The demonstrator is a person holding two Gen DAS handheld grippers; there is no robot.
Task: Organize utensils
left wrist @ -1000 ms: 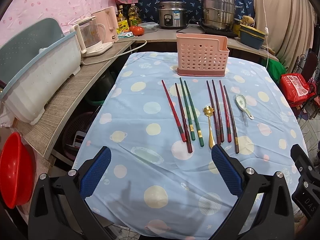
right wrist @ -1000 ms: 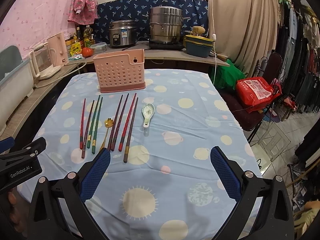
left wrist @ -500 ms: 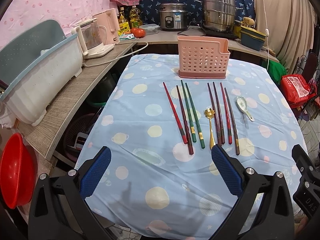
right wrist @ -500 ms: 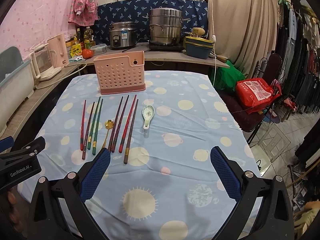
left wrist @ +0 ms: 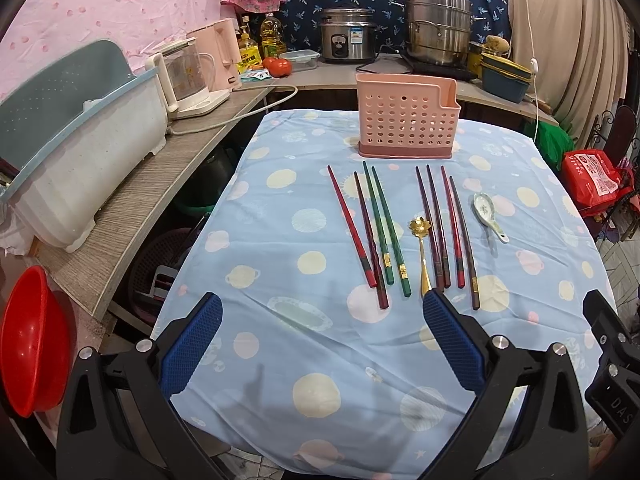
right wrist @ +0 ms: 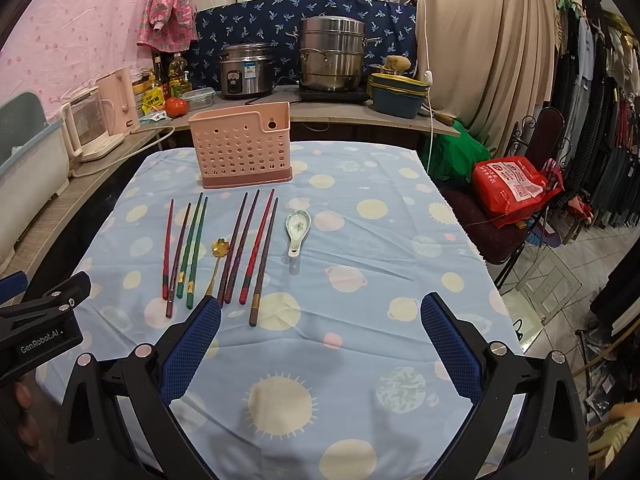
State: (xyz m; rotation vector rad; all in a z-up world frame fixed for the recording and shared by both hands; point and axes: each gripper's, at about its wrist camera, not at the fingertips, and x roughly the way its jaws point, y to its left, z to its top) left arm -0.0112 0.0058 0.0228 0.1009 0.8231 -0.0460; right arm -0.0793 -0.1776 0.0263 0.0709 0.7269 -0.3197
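A pink perforated utensil holder (left wrist: 407, 122) (right wrist: 241, 147) stands at the far end of a table with a blue spotted cloth (left wrist: 280, 208) (right wrist: 360, 240). In front of it lie several chopsticks: red and dark ones (left wrist: 352, 226), a green pair (left wrist: 384, 224) (right wrist: 194, 244), and more dark and red ones (left wrist: 450, 232) (right wrist: 256, 246). A gold spoon (left wrist: 422, 254) (right wrist: 216, 258) lies among them. A white ceramic spoon (left wrist: 488, 216) (right wrist: 297, 230) lies to their right. My left gripper (left wrist: 320, 312) and right gripper (right wrist: 320, 316) are both open and empty, near the table's front edge.
A counter on the left holds a white dish rack (left wrist: 80, 168) and kettles (left wrist: 192, 76). A rice cooker (left wrist: 347, 40) and steel steamer pot (left wrist: 436, 28) stand behind. A red basin (left wrist: 32, 340) sits low left. A chair with a red bag (right wrist: 512, 186) stands right of the table.
Both grippers have drifted slightly back and up; the utensils sit a little lower in each view. Nothing on the table has moved.
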